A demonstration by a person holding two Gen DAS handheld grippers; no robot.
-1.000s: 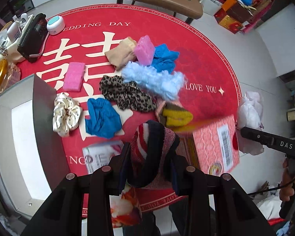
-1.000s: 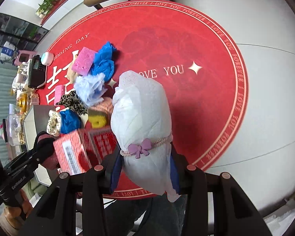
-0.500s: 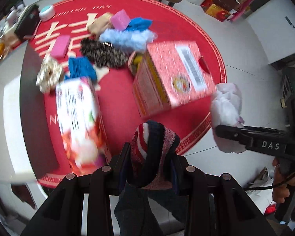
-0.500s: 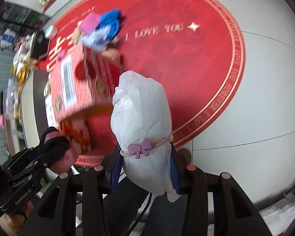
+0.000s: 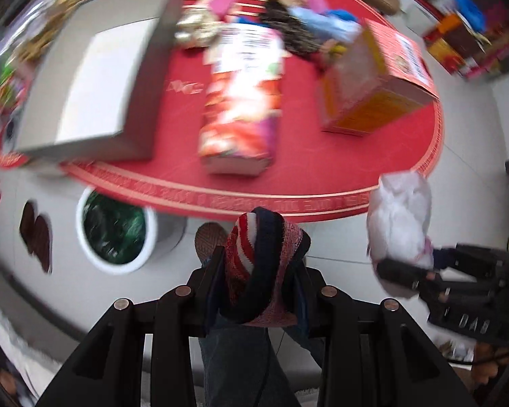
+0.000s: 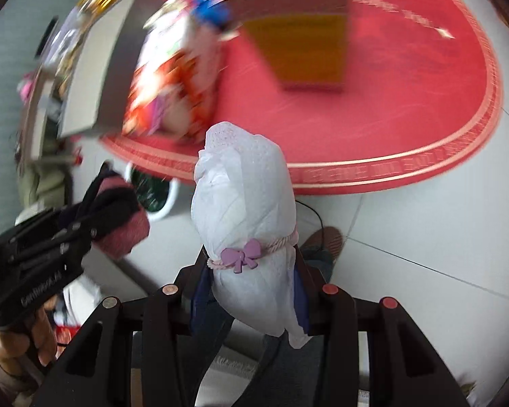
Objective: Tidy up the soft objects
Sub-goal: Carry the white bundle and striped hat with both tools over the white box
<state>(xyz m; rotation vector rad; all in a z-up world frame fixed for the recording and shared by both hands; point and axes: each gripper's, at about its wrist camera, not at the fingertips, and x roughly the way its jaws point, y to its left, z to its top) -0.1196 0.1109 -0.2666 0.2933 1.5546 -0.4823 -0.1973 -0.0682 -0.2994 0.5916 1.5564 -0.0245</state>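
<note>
Our left hand-held gripper point(image 5: 259, 268) pinches a knitted striped sock bundle point(image 5: 263, 264). Our right hand-held gripper point(image 6: 251, 271) squeezes a soft white cloth bundle point(image 6: 244, 203) tied with a purple bow point(image 6: 241, 253). Past them lie a round red rug point(image 5: 308, 166), blurry boxes point(image 5: 242, 101) and a white bucket point(image 5: 115, 230).

We see a red round rug point(image 5: 308, 183) on grey floor tiles point(image 6: 424, 237). A white-rimmed bin point(image 5: 115, 230) with a green liner sits just off its edge, near a shoe point(image 6: 325, 237).
</note>
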